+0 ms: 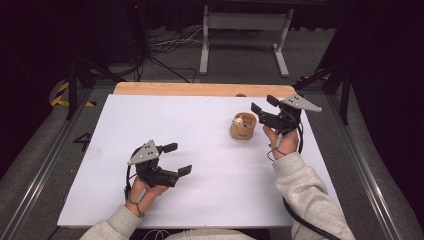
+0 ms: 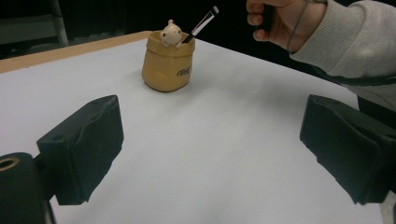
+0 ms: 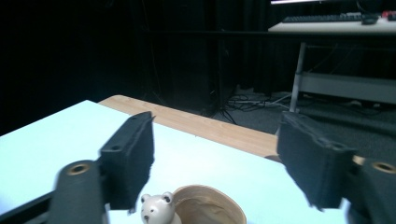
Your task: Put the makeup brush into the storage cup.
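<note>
Left gripper view: a black stick (image 2: 201, 23) is seen leaning in the tan pot (image 2: 169, 63), beyond the left gripper (image 2: 210, 154), jaws apart. The right gripper (image 3: 219, 163), jaws apart, is held above the pot, whose base is cut off.

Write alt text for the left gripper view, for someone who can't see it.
A tan sack-shaped pot with a small bear figure on its rim stands on a white table, a dark stick-like item leaning out of it. The left gripper frames the foreground, jaws wide apart; a hand in a grey sleeve enters top right.
</note>
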The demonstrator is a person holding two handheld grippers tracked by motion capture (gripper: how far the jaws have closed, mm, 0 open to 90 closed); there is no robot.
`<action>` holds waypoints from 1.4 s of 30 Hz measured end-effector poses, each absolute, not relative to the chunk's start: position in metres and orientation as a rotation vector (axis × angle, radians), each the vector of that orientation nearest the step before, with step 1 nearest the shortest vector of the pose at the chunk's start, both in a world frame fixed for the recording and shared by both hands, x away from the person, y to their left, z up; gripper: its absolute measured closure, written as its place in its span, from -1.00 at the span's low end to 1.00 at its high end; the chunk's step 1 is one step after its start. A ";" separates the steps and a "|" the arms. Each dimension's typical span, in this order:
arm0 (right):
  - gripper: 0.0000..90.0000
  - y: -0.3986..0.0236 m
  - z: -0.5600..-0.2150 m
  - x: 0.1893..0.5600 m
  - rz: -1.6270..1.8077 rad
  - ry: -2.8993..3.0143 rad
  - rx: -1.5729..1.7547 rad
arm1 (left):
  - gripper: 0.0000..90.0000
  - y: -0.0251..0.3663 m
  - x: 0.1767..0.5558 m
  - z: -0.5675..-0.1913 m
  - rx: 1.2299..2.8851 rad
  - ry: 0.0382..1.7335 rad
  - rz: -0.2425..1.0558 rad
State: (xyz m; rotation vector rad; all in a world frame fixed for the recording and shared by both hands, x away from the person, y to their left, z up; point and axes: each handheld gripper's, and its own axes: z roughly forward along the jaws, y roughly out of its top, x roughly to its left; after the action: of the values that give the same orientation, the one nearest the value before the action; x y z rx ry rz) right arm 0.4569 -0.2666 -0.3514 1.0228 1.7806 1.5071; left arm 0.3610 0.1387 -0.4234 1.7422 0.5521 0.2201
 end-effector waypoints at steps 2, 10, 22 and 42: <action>-0.51 -0.270 -0.347 0.450 1.516 1.783 0.997 | -0.84 0.141 0.361 -0.423 1.746 0.552 0.218; -0.82 -0.281 -0.336 0.424 1.570 1.819 0.889 | -0.85 0.161 0.357 -0.420 1.714 0.565 0.243; -1.00 -0.296 -0.342 0.386 1.615 1.889 0.764 | -0.88 0.174 0.348 -0.419 1.688 0.551 0.233; -1.00 -0.286 -0.389 0.351 1.611 1.959 0.610 | -0.90 0.194 0.336 -0.423 1.644 0.526 0.247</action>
State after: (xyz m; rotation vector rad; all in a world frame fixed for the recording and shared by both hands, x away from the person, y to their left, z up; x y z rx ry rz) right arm 0.3513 -0.2861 -0.3886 0.6104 1.9588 1.6108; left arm 0.3360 0.1944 -0.4228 1.6440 0.5264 0.2472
